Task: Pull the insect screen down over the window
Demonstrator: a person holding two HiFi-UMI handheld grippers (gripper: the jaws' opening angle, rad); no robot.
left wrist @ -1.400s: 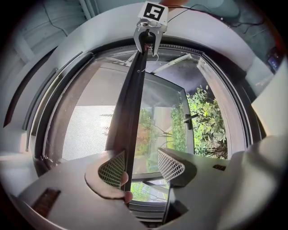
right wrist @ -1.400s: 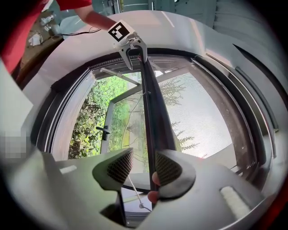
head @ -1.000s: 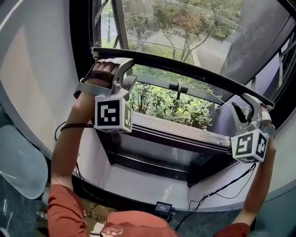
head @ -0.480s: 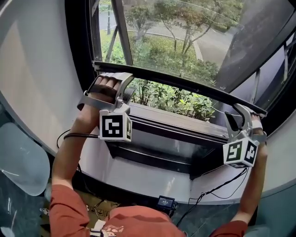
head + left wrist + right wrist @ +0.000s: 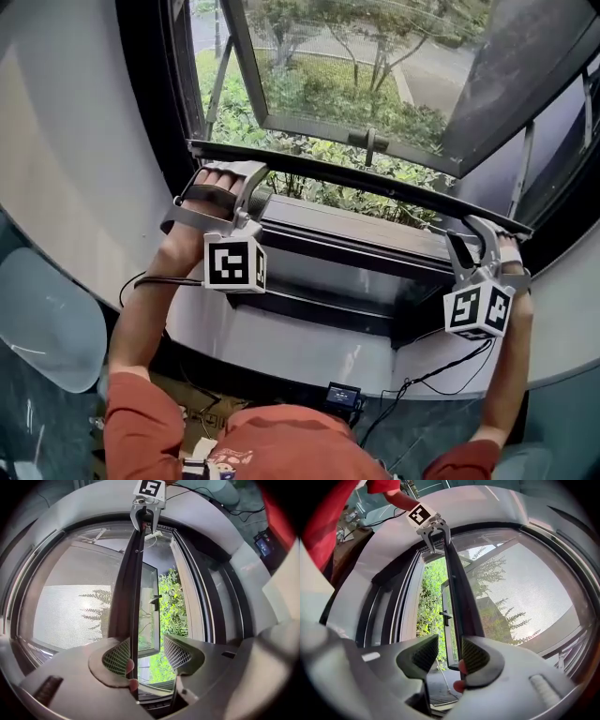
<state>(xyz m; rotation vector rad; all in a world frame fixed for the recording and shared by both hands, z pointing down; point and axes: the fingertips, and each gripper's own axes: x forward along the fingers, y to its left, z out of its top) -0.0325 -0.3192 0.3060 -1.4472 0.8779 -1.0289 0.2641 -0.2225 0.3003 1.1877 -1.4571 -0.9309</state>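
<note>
The insect screen's dark pull bar [image 5: 375, 181] runs across the window a little above the lower frame [image 5: 356, 239], with grey mesh [image 5: 328, 75] stretched above it. My left gripper [image 5: 248, 180] hooks over the bar's left end and my right gripper [image 5: 472, 234] over its right end. In the left gripper view the bar [image 5: 129, 597] passes between the open jaws of the left gripper [image 5: 146, 656], lying against the left one. In the right gripper view the bar [image 5: 461, 602] lies against the right jaw of the open right gripper [image 5: 450, 656]. A fingertip shows beside the bar in each.
Behind the mesh an outward-opened window sash with a handle [image 5: 367, 141] looks onto green shrubs. Cables [image 5: 441, 370] and a small black device [image 5: 344, 394] lie below the sill. A pale translucent object [image 5: 42, 319] sits at lower left. Curved white wall surrounds the window.
Both grippers have come down with the pull bar, and the gap between the bar and the lower window frame has shrunk. More mesh shows above the bar.
</note>
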